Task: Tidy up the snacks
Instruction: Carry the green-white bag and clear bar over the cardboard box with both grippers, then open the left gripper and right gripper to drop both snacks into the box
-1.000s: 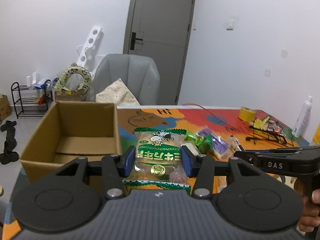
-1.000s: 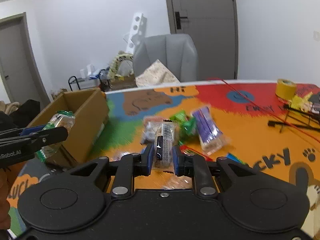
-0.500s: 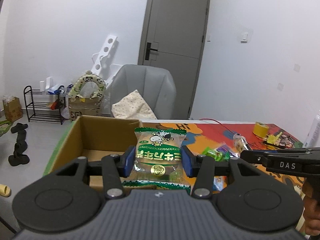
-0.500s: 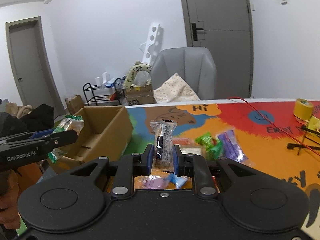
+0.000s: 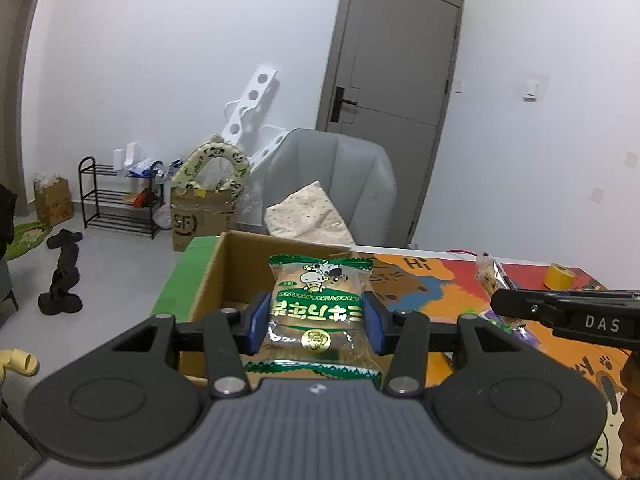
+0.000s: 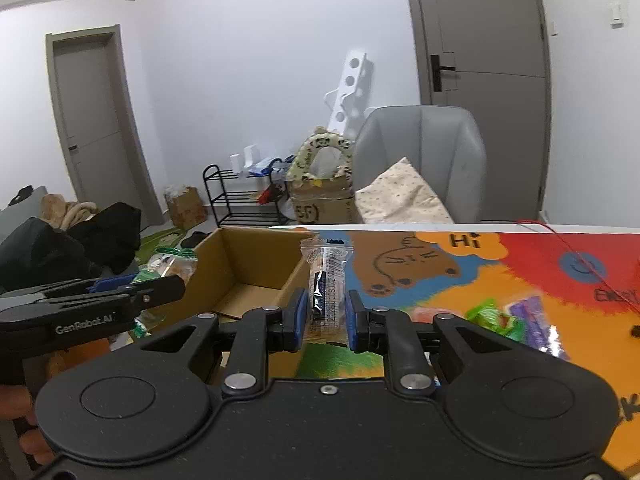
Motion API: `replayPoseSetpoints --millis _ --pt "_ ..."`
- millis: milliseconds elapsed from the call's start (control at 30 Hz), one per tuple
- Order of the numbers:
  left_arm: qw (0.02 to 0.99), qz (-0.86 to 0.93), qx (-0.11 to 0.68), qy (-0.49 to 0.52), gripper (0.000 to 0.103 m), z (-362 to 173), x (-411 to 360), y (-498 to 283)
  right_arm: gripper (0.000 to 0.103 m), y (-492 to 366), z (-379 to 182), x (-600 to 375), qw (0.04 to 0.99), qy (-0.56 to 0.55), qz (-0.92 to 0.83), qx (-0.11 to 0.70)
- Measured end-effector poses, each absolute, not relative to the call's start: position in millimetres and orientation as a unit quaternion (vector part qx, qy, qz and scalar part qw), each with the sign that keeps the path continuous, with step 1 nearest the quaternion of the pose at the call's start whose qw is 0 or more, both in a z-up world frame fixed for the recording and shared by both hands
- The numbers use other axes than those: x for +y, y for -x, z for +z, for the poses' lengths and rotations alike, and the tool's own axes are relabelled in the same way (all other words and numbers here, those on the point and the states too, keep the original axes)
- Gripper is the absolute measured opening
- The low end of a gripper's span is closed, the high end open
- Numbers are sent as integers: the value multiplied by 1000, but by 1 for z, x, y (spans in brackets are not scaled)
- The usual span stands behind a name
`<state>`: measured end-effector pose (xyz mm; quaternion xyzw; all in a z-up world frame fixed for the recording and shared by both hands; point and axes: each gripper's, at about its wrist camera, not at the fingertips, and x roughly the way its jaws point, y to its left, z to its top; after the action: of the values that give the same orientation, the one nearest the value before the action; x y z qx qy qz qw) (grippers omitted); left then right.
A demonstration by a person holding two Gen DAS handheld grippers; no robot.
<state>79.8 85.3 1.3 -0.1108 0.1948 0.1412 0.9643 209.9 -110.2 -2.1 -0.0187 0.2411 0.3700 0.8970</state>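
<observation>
My left gripper point(image 5: 316, 322) is shut on a green snack packet point(image 5: 318, 312) and holds it over the near edge of an open cardboard box point(image 5: 224, 276). My right gripper point(image 6: 327, 316) is shut on a clear-wrapped dark snack bar point(image 6: 326, 292), held above the table just right of the box point(image 6: 256, 264). The left gripper also shows in the right wrist view point(image 6: 160, 286), and the right gripper in the left wrist view point(image 5: 500, 300). The box looks empty inside.
Several loose snacks point(image 6: 508, 320) lie on the colourful table mat point(image 6: 520, 272), right of the box. A yellow tape roll point(image 5: 560, 276) sits at the far right. A grey chair point(image 6: 420, 160) stands behind the table.
Both grippers have risen and moved left toward the box, each still holding its snack. The box now lies directly under and ahead of the left gripper.
</observation>
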Motion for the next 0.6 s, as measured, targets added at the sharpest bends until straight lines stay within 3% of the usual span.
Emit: replayPoseSetpoints --millis 600 --pt "950 178 213 141 51 -12 131 -96 19 -216 -8 -48 873 16 407 269"
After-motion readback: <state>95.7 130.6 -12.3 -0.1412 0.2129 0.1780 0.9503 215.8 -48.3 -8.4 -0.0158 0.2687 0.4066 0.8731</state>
